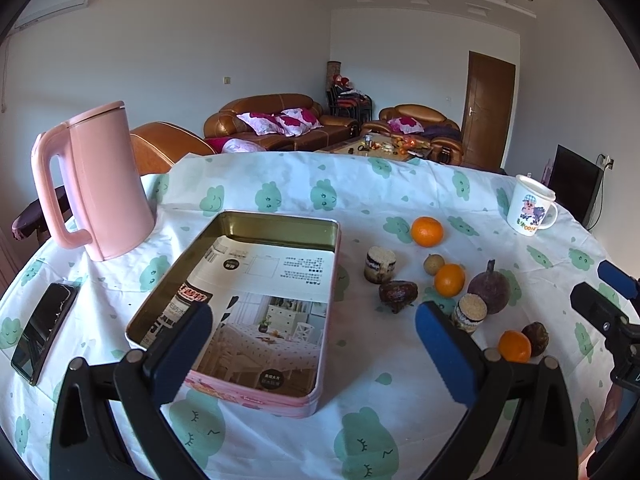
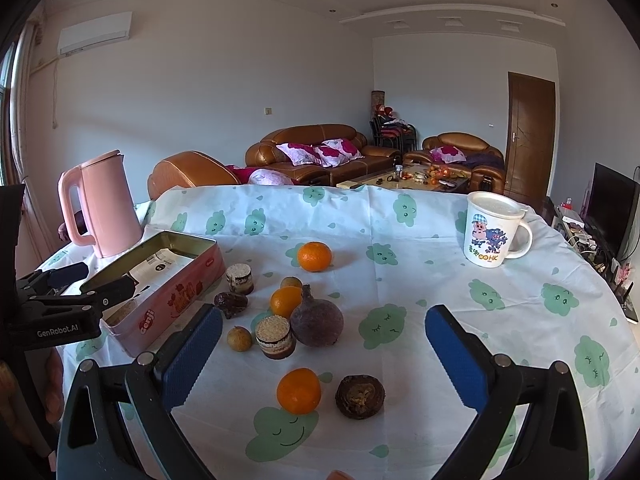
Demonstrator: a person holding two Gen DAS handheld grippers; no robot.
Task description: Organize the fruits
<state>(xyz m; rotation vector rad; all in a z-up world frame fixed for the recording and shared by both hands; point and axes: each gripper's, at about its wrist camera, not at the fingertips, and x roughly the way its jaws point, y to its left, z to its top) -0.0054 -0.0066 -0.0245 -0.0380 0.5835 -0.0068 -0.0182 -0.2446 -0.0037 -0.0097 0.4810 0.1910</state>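
A pink tin box [image 1: 256,398] lined with printed paper lies open on the tablecloth, and my left gripper [image 1: 314,340] hovers open over its near right corner. Right of the tin [image 2: 188,292] lie three oranges [image 2: 299,391] [image 2: 285,302] [image 2: 314,256], a dark purple round fruit [image 2: 317,322], a dark brown fruit [image 2: 360,396], two small tan fruits [image 2: 239,338] and a wrinkled dark date [image 2: 231,304]. My right gripper [image 2: 324,348] is open above the nearest orange and the brown fruit, holding nothing. The left gripper [image 2: 90,282] shows at the left edge.
Two small layered cakes [image 2: 276,336] [image 2: 240,279] stand among the fruit. A pink kettle [image 1: 100,184] stands behind the tin and a phone [image 1: 44,332] lies left of it. A cartoon mug [image 2: 494,236] stands far right. The round table's edge curves off on both sides.
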